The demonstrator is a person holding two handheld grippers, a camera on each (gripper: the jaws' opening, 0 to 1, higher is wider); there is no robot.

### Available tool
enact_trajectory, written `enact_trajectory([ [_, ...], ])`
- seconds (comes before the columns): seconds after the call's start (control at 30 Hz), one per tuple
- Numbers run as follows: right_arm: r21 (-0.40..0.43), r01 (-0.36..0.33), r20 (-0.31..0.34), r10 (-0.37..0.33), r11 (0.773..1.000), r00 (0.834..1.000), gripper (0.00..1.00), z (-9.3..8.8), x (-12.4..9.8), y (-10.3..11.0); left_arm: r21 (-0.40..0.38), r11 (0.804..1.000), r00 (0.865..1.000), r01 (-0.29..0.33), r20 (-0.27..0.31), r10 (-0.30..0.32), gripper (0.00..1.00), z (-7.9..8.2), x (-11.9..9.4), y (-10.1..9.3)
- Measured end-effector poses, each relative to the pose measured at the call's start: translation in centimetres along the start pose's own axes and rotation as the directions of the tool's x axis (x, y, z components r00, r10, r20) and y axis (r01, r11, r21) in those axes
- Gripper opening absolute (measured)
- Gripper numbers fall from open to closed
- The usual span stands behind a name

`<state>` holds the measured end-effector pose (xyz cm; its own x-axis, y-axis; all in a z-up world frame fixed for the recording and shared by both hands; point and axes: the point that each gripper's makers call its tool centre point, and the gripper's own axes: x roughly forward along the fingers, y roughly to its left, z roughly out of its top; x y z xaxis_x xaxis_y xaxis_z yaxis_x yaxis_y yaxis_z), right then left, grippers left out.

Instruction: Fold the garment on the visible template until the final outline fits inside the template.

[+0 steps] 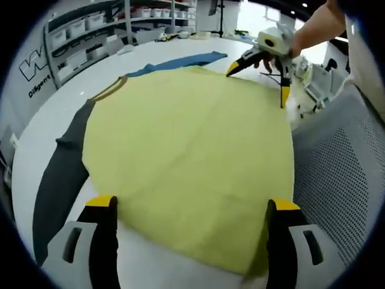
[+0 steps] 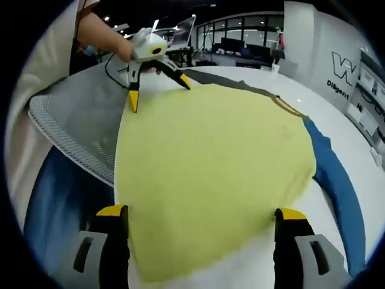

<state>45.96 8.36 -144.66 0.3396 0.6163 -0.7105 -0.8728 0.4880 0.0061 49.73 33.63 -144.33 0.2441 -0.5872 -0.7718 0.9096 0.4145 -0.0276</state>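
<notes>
1. The garment is lying flat on the white table, with its yellow body spreading across most of the surface. In the right gripper view the same garment is reaching toward the table's near edge.
2. A dark grey sleeve is extending from one side of the yellow body, and a blue sleeve is extending from the opposite side. In the right gripper view the blue sleeve is running along the right of the yellow body.
3. A brownish collar band is showing at the top edge of the garment between the two sleeves.
4. The left gripper is hovering over the near hem with its jaws spread wide apart and gripping nothing. In the right gripper view it is sitting at the far corner of the garment, held by a hand.
5. The right gripper is also standing wide open over the hem, with nothing between its yellow-tipped jaws. In the left gripper view it is poised at the far corner, its jaws spread.
6. A grey mesh chair back is standing just beside the table.
7. Shelving with storage bins is standing behind the table.
</notes>
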Motion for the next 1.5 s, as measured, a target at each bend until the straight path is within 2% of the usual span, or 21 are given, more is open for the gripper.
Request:
enact_trajectory([
  [0.07, 0.012, 0.042, 0.009, -0.042, 0.999, 0.999, 1.0, 0.0, -0.9, -1.1, -0.014, 1.0, 1.0, -0.013, 0.021, 0.013, 1.0, 0.6, -0.7, 0.1],
  [0.17, 0.117, 0.123, 0.034, -0.128, 0.985, 0.991, 1.0, -0.7, -2.2, -3.9, -0.04, 0.999, 0.998, -0.035, 0.054, 0.038, 1.0, 1.3, -1.4, 0.2],
  [0.27, 0.272, 0.22, 0.048, -0.242, 0.937, 0.969, 1.0, -1.7, -3.8, -7.8, -0.085, 0.995, 0.994, -0.054, 0.093, 0.062, 1.0, 2.2, -1.6, 0.3],
  [0.3, 0.315, 0.247, 0.05, -0.276, 0.916, 0.96, 1.0, -2.1, -4.3, -9.0, -0.094, 0.994, 0.992, -0.059, 0.107, 0.069, 1.0, 2.5, -1.7, 0.3],
  [0.33, 0.364, 0.296, 0.047, -0.335, 0.883, 0.941, 0.99, -2.6, -5.3, -10.9, -0.116, 0.991, 0.99, -0.063, 0.117, 0.076, 1.0, 2.8, -1.8, 0.3],
  [0.47, 0.482, 0.412, 0.018, -0.479, 0.773, 0.877, 0.96, -4.9, -8.5, -16.5, -0.159, 0.984, 0.983, -0.075, 0.155, 0.1, 1.0, 3.9, -1.8, 0.1],
  [0.53, 0.525, 0.46, -0.002, -0.54, 0.716, 0.842, 0.94, -6.0, -10.0, -18.8, -0.179, 0.981, 0.979, -0.077, 0.173, 0.108, 1.0, 4.5, -1.8, 0.0],
  [0.6, 0.556, 0.494, -0.031, -0.577, 0.669, 0.816, 0.92, -7.1, -11.2, -20.4, -0.187, 0.979, 0.975, -0.084, 0.189, 0.12, 1.0, 5.0, -1.8, 0.0],
  [0.63, 0.572, 0.521, -0.048, -0.608, 0.634, 0.792, 0.91, -7.8, -12.1, -21.6, -0.195, 0.977, 0.973, -0.087, 0.194, 0.126, 1.0, 5.2, -1.8, 0.0],
  [0.67, 0.589, 0.528, -0.053, -0.623, 0.612, 0.78, 0.9, -8.2, -12.5, -22.3, -0.203, 0.975, 0.97, -0.091, 0.202, 0.132, 1.0, 5.4, -1.8, 0.0],
  [0.7, 0.614, 0.542, -0.068, -0.646, 0.574, 0.76, 0.9, -8.8, -13.2, -23.1, -0.209, 0.973, 0.968, -0.096, 0.21, 0.141, 1.0, 5.7, -1.9, 0.1],
  [0.83, 0.675, 0.564, -0.106, -0.693, 0.476, 0.713, 0.83, -10.7, -15.0, -25.3, -0.247, 0.962, 0.948, -0.118, 0.26, 0.184, 1.0, 7.0, -2.4, 0.5],
  [0.87, 0.673, 0.574, -0.117, -0.699, 0.467, 0.706, 0.8, -11.1, -15.2, -25.5, -0.251, 0.96, 0.945, -0.122, 0.267, 0.19, 1.0, 7.2, -2.5, 0.6],
  [0.9, 0.676, 0.578, -0.12, -0.705, 0.458, 0.699, 0.75, -11.3, -15.4, -25.7, -0.257, 0.958, 0.941, -0.125, 0.277, 0.197, 1.0, 7.4, -2.6, 0.7],
  [0.93, 0.684, 0.586, -0.136, -0.713, 0.435, 0.688, 0.66, -11.9, -15.8, -25.9, -0.266, 0.955, 0.933, -0.13, 0.294, 0.209, 1.0, 7.9, -2.7, 0.8],
  [1.0, 0.709, 0.595, -0.159, -0.737, 0.378, 0.657, 0.56, -12.8, -16.4, -26.2, -0.271, 0.953, 0.927, -0.136, 0.305, 0.219, 1.0, 8.3, -2.8, 0.8],
  [1.07, 0.713, 0.61, -0.191, -0.742, 0.345, 0.643, 0.47, -13.7, -16.7, -26.2, -0.273, 0.952, 0.925, -0.139, 0.307, 0.223, 0.99, 8.7, -2.8, 0.8],
  [1.1, 0.715, 0.619, -0.203, -0.751, 0.324, 0.628, 0.42, -14.2, -17.0, -26.4, -0.277, 0.951, 0.923, -0.138, 0.312, 0.224, 0.99, 8.8, -2.8, 0.7],
  [1.13, 0.72, 0.618, -0.206, -0.754, 0.315, 0.624, 0.37, -14.3, -17.0, -26.4, -0.272, 0.95, 0.916, -0.152, 0.323, 0.239, 0.99, 9.2, -3.0, 0.8],
  [1.37, 0.75, 0.615, -0.248, -0.76, 0.242, 0.601, 0.26, -15.8, -17.1, -26.2, -0.248, 0.956, 0.912, -0.157, 0.336, 0.237, 0.95, 10.5, -2.7, 0.3],
  [1.5, 0.752, 0.621, -0.255, -0.771, 0.222, 0.584, 0.19, -15.8, -17.3, -26.1, -0.248, 0.958, 0.916, -0.142, 0.335, 0.222, 0.93, 10.9, -2.3, 0.0],
])
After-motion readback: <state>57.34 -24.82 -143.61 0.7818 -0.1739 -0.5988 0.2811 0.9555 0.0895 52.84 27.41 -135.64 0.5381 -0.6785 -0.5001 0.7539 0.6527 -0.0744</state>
